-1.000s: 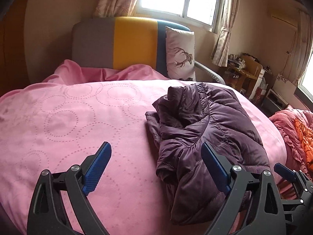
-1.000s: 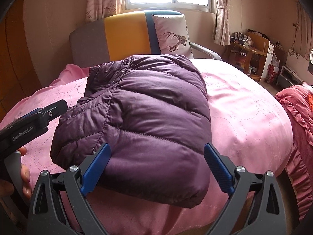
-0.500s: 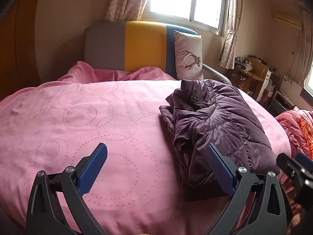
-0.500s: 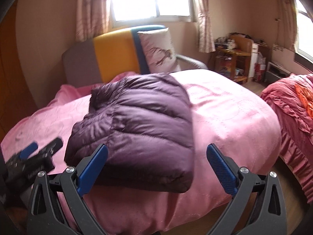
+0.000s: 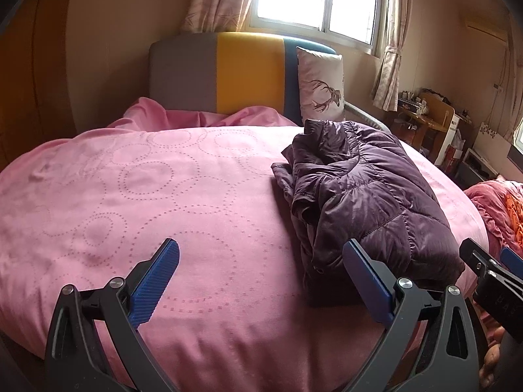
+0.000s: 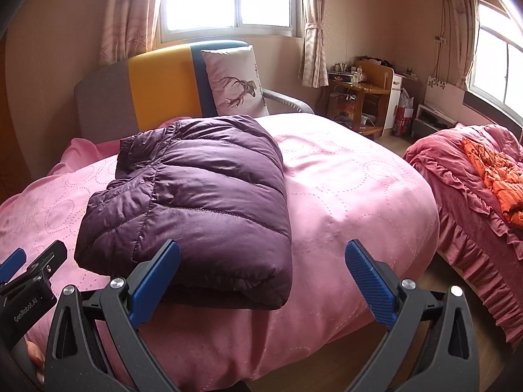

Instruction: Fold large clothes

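Pink bed [image 6: 359,196] under a window, folded purple jacket [image 6: 202,202] laid on it, left gripper [image 5: 261,277] fingers spread wide after opening, right gripper [image 6: 261,277] fingers apart, nothing held.

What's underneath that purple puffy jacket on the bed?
The folded purple jacket lies on the pink bedspread, which shows all around it. Whatever sits directly beneath the jacket, or is tucked inside its folds, is covered.
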Demonstrator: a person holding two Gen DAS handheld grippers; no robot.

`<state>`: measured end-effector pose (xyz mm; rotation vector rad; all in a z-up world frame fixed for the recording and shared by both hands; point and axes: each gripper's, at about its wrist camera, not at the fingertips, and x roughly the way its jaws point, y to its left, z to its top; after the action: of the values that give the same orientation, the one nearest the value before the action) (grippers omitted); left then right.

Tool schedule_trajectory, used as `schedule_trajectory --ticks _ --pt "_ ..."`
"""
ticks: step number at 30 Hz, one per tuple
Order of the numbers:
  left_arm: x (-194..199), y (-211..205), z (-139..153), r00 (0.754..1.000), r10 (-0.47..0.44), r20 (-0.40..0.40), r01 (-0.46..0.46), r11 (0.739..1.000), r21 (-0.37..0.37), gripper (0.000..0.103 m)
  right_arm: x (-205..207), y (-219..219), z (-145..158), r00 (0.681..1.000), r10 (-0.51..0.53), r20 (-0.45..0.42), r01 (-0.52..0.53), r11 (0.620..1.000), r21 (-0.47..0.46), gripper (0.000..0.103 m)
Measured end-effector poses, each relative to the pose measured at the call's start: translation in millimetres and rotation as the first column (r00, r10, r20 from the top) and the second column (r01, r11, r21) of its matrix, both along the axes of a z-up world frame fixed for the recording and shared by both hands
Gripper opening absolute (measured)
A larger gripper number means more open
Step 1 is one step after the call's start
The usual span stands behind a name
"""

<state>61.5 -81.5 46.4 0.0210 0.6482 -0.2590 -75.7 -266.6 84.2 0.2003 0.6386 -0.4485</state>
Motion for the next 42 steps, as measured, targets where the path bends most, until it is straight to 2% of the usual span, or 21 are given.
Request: schedule_trajectory --ticks 6,30,42 --pt "-7 -5 2 1.000 -0.002 0.020 0.002 1.000 0.022 0.099 -1 5 -1 1.000 0.006 0.006 -0.006 1.000 -0.006 0.101" --pt "-8 -14 -4 1.000 0.005 0.010 -0.006 0.998 0.064 0.099 -1 8 -10 1.000 0.022 0.002 -0.023 1.000 0.016 0.101" --pt "-13 -21 -1 1.000 -0.015 0.004 0.015 0.998 0.056 0.099 -1 6 -11 1.000 0.025 0.003 -0.025 1.000 0.010 0.101"
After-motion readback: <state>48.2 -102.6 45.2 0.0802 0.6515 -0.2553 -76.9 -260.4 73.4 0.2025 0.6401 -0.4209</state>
